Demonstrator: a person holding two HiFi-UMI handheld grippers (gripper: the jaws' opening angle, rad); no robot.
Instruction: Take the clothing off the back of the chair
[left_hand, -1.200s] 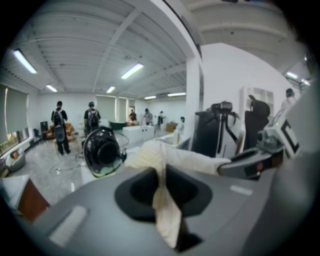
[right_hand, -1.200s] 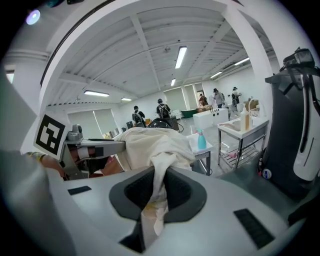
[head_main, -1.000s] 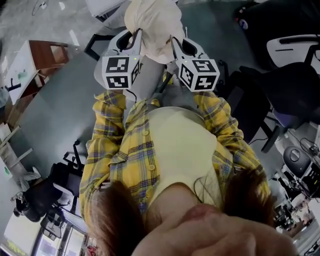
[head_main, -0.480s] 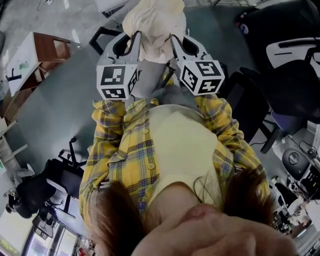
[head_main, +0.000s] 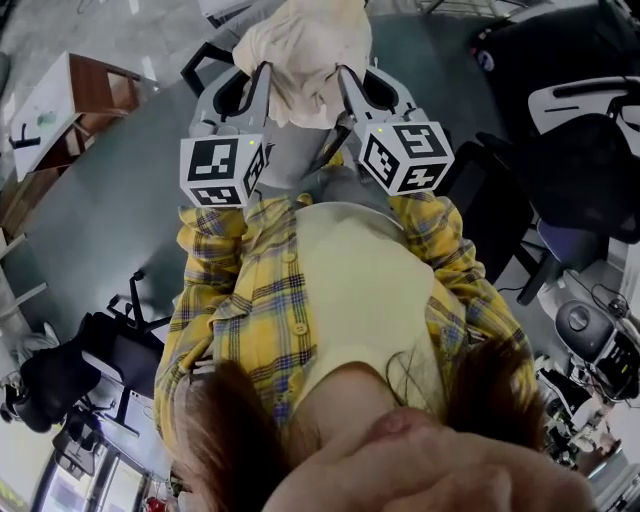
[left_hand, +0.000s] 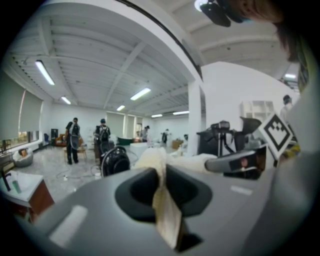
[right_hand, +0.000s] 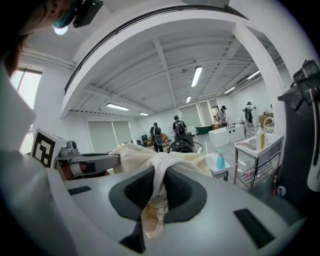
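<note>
A cream garment (head_main: 300, 55) hangs bunched between my two grippers, lifted in front of the person in the yellow plaid shirt. My left gripper (head_main: 262, 72) is shut on the cloth's left part; in the left gripper view a fold of the garment (left_hand: 165, 210) is pinched between the dark pads. My right gripper (head_main: 345, 75) is shut on the right part; the right gripper view shows the garment (right_hand: 155, 200) squeezed between its pads and draped ahead. Which chair the clothing came from is not clear in these views.
A grey table (head_main: 110, 220) lies below left. Black office chairs (head_main: 590, 170) stand at right, another black chair (head_main: 60, 375) at lower left, a wooden shelf (head_main: 60, 120) at far left. A white cart with a spray bottle (right_hand: 220, 160) and several people stand far off.
Both grippers have risen with the garment and drawn nearer the head camera, the left one shifting left. The grip on the cloth is unchanged.
</note>
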